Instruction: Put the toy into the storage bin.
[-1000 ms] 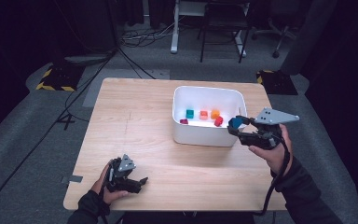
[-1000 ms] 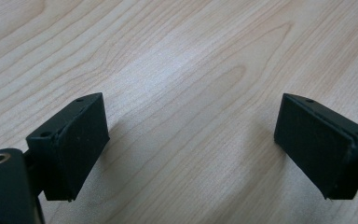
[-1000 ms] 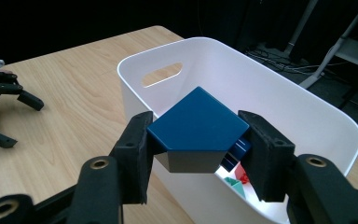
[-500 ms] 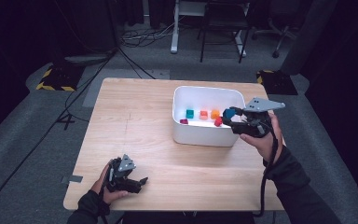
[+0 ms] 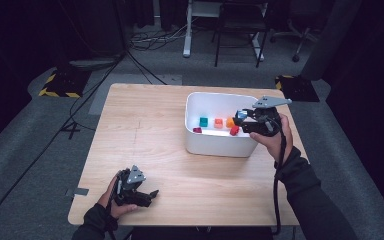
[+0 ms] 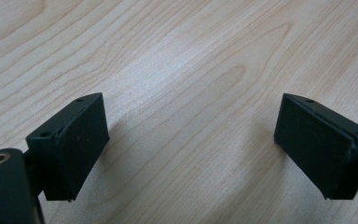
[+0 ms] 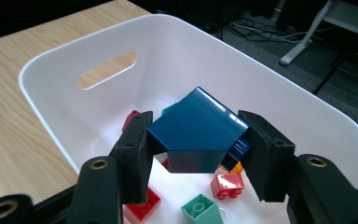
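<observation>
A dark blue toy brick [image 7: 198, 130] is pinched between the two black jaws of the right gripper [image 7: 196, 154], which are pressed against its left and right faces. The brick is held clear of the floor of the white plastic bin [image 7: 65, 74], above the bin's interior, with one corner turned upward. In the high view the same brick [image 5: 241, 114] is seen just inside the bin's right-hand wall [image 5: 220, 146], carried at the tip of the right gripper [image 5: 240, 121], whose grey three-cornered plate is seen above the bin's right rim.

Below the held brick, on the bin floor, several loose bricks are seen: a red brick [image 7: 227, 185] with studs facing forward, a green brick [image 7: 201, 210] with a single round stud, another red brick [image 7: 144, 205] partly hidden behind the left jaw, and a crimson one [image 7: 131, 117] nearer the bin's far wall with its oval handle slot [image 7: 107, 70]. A yellow piece is glimpsed behind the blue brick, mostly hidden. From above, a teal brick [image 5: 203, 121] and an orange brick [image 5: 218, 123] are also made out inside the bin.

The bin is set on the wooden table [image 5: 140, 125]. Well apart from the bin, at the table's near edge, the left gripper [image 5: 150, 195] is held low over the wood; in its own view its jaws are spread wide with bare tabletop [image 6: 191, 93] between them.
</observation>
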{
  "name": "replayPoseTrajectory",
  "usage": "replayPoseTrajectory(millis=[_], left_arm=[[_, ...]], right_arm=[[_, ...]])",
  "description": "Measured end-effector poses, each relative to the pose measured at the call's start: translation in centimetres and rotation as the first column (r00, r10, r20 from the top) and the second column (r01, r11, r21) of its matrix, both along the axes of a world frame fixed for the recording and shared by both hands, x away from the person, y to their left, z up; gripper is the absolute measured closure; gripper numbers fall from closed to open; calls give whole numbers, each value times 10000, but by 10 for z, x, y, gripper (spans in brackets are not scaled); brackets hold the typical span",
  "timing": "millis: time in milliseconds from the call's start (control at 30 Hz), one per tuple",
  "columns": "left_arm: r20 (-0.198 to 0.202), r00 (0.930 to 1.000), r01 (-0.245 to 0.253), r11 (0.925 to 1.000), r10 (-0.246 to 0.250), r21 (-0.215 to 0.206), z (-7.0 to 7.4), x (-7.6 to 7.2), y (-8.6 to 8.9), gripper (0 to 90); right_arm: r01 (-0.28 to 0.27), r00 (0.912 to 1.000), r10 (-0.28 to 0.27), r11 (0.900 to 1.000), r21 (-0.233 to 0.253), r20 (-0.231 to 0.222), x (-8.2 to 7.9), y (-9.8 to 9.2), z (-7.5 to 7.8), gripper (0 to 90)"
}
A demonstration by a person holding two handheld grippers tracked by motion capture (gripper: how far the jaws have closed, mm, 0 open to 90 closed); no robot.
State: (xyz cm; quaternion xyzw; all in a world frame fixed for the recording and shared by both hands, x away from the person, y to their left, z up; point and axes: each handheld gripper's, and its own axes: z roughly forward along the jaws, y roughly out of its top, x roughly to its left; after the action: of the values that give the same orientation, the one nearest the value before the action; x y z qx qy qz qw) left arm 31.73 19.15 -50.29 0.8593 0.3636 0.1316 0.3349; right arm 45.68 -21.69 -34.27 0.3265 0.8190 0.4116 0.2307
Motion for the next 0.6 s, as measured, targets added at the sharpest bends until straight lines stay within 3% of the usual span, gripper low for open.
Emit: replayPoseTrajectory(millis=[300,433,600], left_arm=[[-6,10000,6,10000,-6,-4,0,0,0,102],[-4,10000,3,10000,-3,-1,0,0,0,101],[-5,10000,4,10000,-4,-5,0,0,0,101]], right_arm=[[182,9994,-192,9991,-382,-273,7,8,-5,474],[147,9995,-157,9993,-345,-279,8,8,-6,411],[175,9994,-181,9997,-198,-286,4,3,-5,440]])
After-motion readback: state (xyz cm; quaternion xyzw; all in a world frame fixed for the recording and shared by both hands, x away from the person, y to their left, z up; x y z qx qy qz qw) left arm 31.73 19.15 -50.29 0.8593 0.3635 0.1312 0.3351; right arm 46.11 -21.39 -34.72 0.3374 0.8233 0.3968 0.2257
